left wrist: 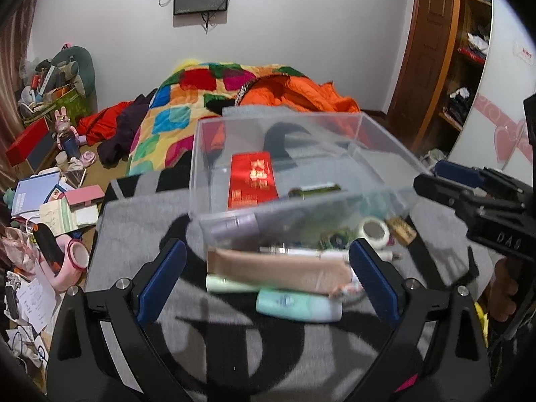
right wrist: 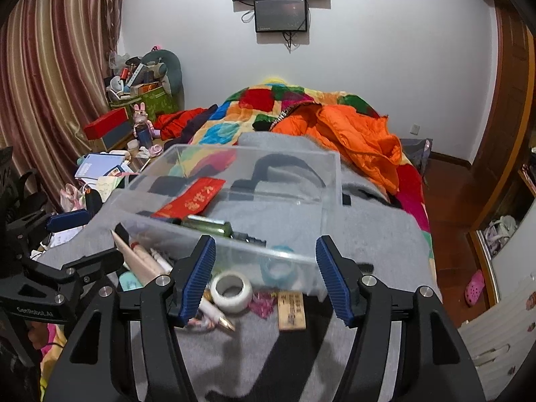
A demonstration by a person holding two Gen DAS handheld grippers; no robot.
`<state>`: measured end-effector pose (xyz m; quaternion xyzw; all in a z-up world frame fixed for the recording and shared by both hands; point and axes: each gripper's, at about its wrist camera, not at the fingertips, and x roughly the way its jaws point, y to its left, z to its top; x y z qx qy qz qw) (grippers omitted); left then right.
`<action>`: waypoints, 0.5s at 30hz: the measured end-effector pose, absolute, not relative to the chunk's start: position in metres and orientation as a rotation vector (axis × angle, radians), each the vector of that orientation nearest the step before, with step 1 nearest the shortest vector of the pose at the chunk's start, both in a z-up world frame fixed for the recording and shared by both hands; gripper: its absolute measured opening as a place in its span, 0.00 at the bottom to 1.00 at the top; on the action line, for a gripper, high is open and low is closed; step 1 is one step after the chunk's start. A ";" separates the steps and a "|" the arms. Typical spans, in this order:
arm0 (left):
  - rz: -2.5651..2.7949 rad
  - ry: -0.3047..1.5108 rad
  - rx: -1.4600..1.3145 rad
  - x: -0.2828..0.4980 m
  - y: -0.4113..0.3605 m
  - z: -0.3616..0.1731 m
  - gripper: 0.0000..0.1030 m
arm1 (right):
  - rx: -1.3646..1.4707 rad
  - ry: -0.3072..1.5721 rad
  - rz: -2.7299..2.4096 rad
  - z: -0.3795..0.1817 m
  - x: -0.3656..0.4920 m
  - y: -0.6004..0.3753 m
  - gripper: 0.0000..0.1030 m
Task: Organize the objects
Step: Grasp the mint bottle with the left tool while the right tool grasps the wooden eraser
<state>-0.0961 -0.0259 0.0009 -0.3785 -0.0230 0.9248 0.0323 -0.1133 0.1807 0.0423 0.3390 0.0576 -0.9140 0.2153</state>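
Observation:
A clear plastic box [left wrist: 291,119] [right wrist: 254,149] stands on a grey and black blanket. In it lie a red envelope [left wrist: 253,181] [right wrist: 191,197] and a green bottle [left wrist: 315,190] [right wrist: 209,226]. In front of the box are a beige tube [left wrist: 278,268] [right wrist: 134,254], a mint tube [left wrist: 298,306], a white tape roll [left wrist: 373,231] [right wrist: 231,289] and a wooden tag [right wrist: 291,306]. My left gripper [left wrist: 268,281] [right wrist: 83,239] is open wide over the tubes without pressing them. My right gripper [right wrist: 266,279] [left wrist: 428,174] is open above the tape roll, holding nothing.
A patchwork quilt [right wrist: 234,114] and an orange jacket [right wrist: 355,134] lie behind the box. A cluttered side table [left wrist: 50,201] with books, a pink holder and papers is at the left. A wooden wardrobe [left wrist: 432,50] stands at the right. A monitor [right wrist: 281,15] hangs on the wall.

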 end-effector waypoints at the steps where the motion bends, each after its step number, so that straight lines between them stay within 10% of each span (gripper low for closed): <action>1: 2.843 -0.066 -1.176 -0.094 -0.025 -0.002 0.96 | 0.950 0.155 -2.534 0.039 -0.112 0.183 0.57; 15: 2.745 -0.083 -1.321 -0.079 -0.010 -0.049 0.96 | 1.167 0.126 -2.515 -0.013 -0.111 0.218 0.57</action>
